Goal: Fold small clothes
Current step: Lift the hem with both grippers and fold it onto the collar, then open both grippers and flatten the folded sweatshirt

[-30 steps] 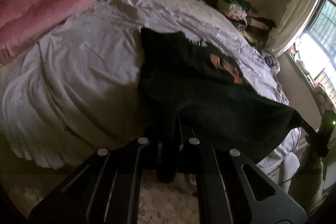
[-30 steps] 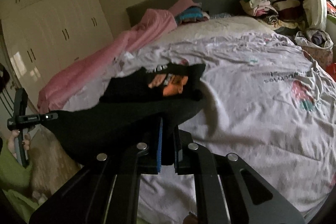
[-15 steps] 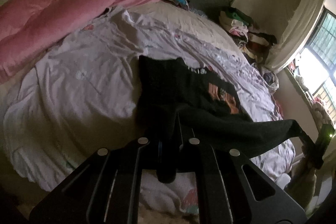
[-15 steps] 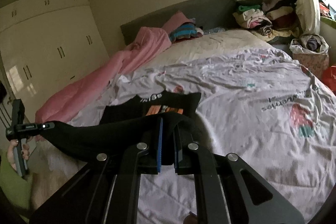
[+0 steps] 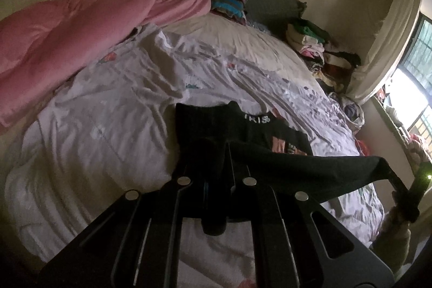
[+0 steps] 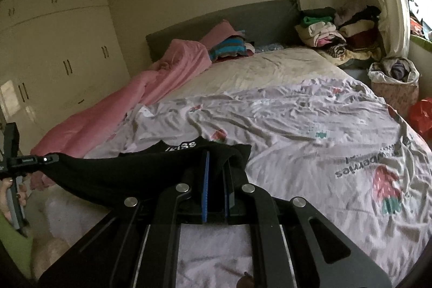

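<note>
Mid-fold: black T-shirt point(image 5: 243, 134) at lower centre on bedsheet point(image 5: 108, 126), hem lifted, pinched by left gripper point(image 5: 216, 174) and right gripper point(image 6: 216, 180). Next: carry hem toward collar, lay flat.

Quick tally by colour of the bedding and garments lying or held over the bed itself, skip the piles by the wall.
Black: 1, the black T-shirt, both grippers shut on its near hem
Pink: 1, the pink duvet
White printed: 1, the strawberry-print sheet
Cream: 1, the cream sheet near the headboard
Total: 4
</note>
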A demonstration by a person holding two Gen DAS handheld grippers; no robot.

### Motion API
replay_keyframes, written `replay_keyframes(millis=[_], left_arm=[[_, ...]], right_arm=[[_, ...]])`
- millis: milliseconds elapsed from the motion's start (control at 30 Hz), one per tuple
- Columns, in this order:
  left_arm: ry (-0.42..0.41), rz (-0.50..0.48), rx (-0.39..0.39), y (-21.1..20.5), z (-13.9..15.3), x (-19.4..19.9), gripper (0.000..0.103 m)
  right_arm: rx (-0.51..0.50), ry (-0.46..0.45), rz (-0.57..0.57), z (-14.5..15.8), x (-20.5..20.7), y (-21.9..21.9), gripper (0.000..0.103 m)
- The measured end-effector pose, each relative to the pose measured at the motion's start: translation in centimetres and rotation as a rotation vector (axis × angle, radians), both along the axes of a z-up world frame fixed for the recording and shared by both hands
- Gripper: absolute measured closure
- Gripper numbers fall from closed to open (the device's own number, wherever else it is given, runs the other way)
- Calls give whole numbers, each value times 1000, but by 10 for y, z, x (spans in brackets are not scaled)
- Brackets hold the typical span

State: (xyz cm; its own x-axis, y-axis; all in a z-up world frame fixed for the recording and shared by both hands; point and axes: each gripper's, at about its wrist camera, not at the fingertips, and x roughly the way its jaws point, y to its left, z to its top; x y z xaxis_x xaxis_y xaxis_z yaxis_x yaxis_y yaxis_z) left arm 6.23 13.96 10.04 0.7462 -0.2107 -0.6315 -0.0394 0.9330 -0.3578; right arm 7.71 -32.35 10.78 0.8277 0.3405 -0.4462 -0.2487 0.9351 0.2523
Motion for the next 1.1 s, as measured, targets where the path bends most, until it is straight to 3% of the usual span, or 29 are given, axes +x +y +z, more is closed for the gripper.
replay_keyframes(millis=[500, 1100], left_arm=[[24, 49, -6, 5, -12, 61, 101], [108, 94, 46, 6, -65, 114, 101]], right_arm=[[-38, 55, -34, -16, 70, 9, 96], [-78, 164, -62, -61, 135, 23, 95]])
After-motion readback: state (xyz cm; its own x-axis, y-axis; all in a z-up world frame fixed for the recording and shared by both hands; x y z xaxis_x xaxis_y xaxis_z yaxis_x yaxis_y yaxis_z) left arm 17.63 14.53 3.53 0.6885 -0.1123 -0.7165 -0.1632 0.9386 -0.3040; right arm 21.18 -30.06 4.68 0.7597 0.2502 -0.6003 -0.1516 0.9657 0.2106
